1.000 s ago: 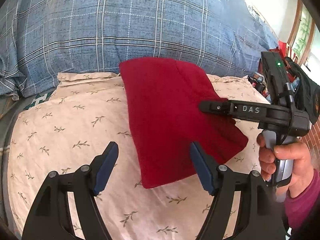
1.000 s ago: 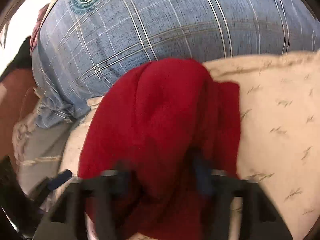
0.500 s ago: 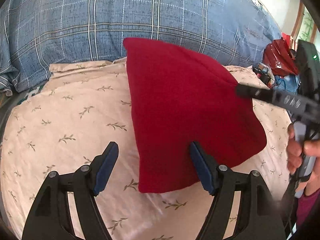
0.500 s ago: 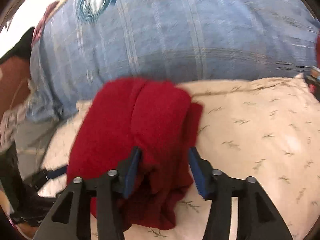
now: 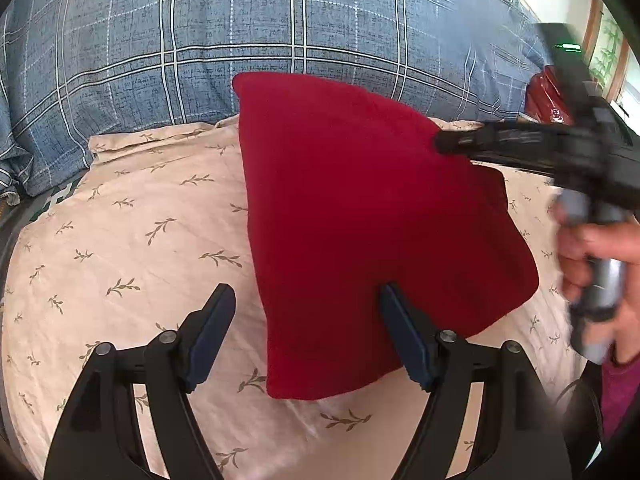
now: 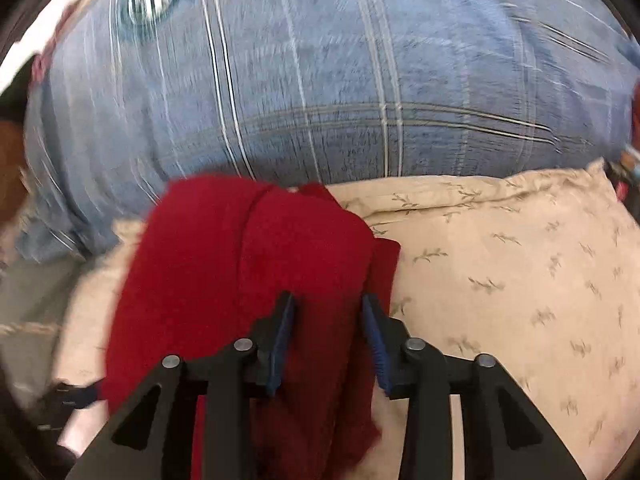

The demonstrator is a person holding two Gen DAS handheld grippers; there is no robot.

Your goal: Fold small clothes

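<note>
Mid-fold, the right claw, jaws just narrowed around the red garment, must lay it flat on the pillow; left claw gapes empty.

Black hand-held gripper with blue pads, silver screws; magenta sleeve at the wrist

Left wrist view: bright, even daylight, strongest near the window at upper right; soft shadows; sharp centre, with fisheye bending and dark vignetting at the corners. The right gripper and the hand are motion-blurred. Right wrist view: blurred throughout, blue checked quilt streaked, upper-left corner overexposed.
</note>
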